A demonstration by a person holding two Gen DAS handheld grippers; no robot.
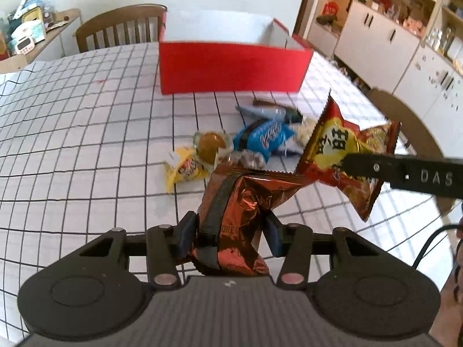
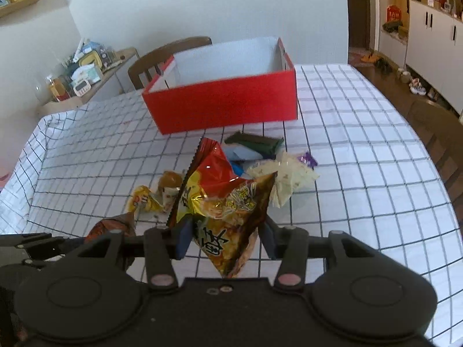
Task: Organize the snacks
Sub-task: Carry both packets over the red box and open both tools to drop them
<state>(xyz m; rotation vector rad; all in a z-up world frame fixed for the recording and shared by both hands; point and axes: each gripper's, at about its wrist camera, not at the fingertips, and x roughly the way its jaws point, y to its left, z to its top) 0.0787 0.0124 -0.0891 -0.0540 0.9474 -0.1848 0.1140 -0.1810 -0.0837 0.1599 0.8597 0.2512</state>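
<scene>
one red box (image 2: 222,104), open-topped, on the checked tablecloth (image 2: 361,156); all places taken from it. two grippers, each pinching one packet. left gripper (image 1: 228,234): jaws pressed on a copper-brown foil packet (image 1: 246,199), lifted off the cloth in front of the box. right gripper (image 2: 224,238): jaws pressed on a red-and-yellow chip bag (image 2: 222,199), also raised, in front of the box. loose pile on the cloth between box and grippers: one yellow packet (image 1: 183,169), one clear-wrapped round cake (image 1: 212,144), one blue packet (image 1: 264,137), one pale bag (image 2: 289,176), one dark green packet (image 2: 256,143), one purple wrapper (image 2: 308,159); maybe more underneath, blurred. two wooden chairs (image 1: 121,27) seen from the left wrist, one behind the box
</scene>
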